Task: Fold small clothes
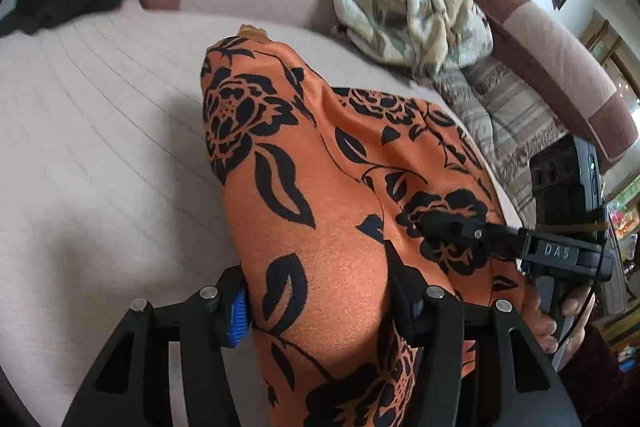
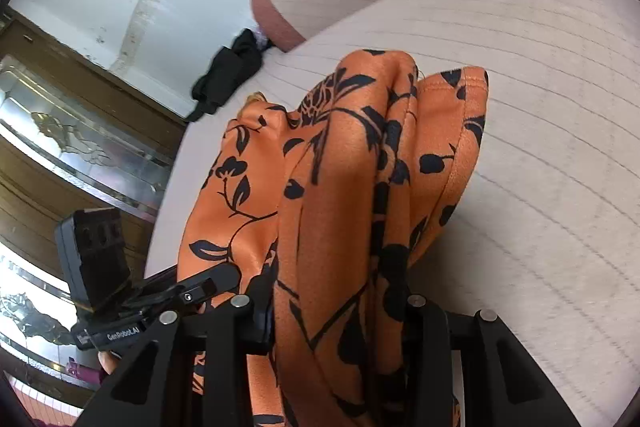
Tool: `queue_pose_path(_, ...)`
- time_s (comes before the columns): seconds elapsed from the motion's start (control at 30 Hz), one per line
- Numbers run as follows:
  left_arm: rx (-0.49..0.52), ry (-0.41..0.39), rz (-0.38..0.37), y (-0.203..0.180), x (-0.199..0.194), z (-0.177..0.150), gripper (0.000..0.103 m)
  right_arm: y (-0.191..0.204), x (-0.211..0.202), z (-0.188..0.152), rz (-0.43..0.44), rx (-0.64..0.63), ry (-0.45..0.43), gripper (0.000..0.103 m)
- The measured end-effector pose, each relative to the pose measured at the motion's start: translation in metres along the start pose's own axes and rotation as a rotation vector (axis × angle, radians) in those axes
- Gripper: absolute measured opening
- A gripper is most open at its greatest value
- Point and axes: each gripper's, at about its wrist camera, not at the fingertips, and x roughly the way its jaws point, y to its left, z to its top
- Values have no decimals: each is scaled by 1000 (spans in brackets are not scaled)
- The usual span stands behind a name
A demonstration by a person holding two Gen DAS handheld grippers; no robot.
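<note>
- The left claw [image 1: 320, 303] is clamped on a bunched fold of the orange garment [image 1: 320, 187]; cloth fills the gap between its blue-padded finger and the black one.
- The right claw [image 2: 340, 311] is clamped on another gathered part of the same orange garment [image 2: 340, 187], which rises in thick vertical folds straight out of its jaws.
- In the left wrist view the right claw's black finger lies against the garment's right side, with a person's hand [image 1: 560, 315] gripping that tool's handle just beyond the cloth.
- The garment, orange with black flowers and leaves, is held up over the pale ribbed sofa seat [image 1: 100, 147], draping from both claws.
- Behind the garment, against the sofa back, lies a crumpled cream patterned cloth [image 1: 412, 15].
- Well apart from the garment, at the seat's far edge, a black cloth [image 2: 228, 75] lies heaped.
</note>
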Motion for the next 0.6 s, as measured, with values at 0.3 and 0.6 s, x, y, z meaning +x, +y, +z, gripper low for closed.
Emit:
queue_pose_path(0.3,-67,-88,46,45,-56,-2,58,56,24,-2,115,-26,-42,40)
queue_pose_path(0.6,-122,-60,88,77,-64,-16,58,81,64,-7,122,-25,18,40)
